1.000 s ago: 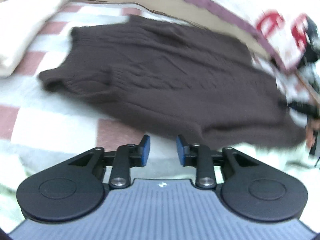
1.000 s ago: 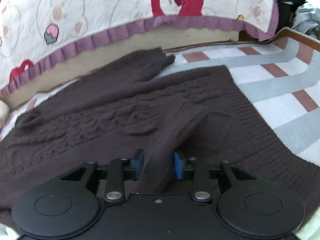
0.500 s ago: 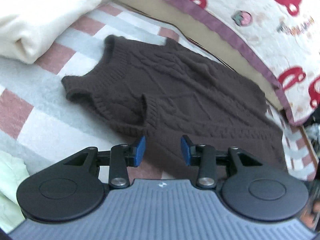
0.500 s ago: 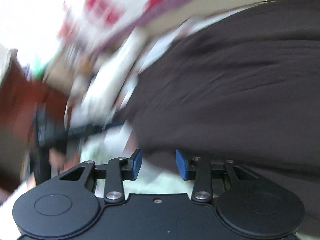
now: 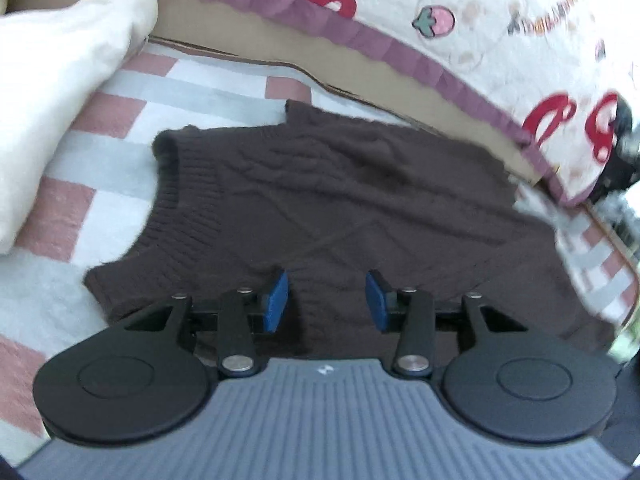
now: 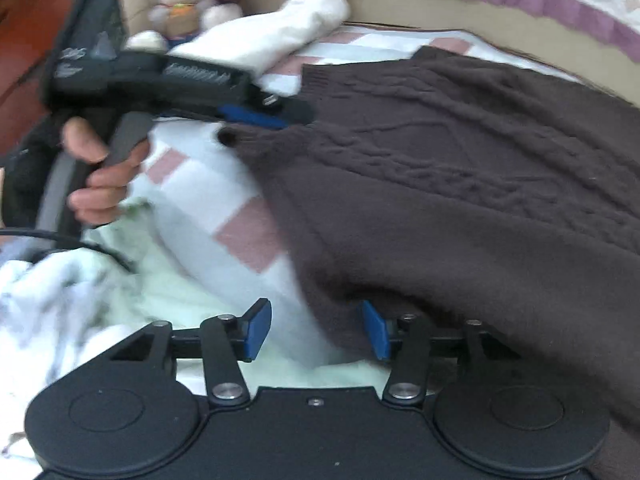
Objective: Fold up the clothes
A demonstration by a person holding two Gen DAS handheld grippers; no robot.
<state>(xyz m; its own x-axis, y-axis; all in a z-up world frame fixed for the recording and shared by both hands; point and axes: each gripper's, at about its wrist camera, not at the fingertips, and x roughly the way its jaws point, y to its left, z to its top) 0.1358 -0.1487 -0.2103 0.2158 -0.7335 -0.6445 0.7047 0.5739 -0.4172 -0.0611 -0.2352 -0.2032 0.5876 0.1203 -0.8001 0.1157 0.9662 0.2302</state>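
Your left gripper [image 5: 326, 300] hangs over the near edge of the brown knit sweater [image 5: 340, 200], jaws spread wide with nothing between them. The sweater lies flat on the checked blanket [image 5: 100, 152], beside the cream pillow [image 5: 52, 80]. Your right gripper [image 6: 316, 332] is also wide apart, its right pad at the sweater's hem, gripping nothing
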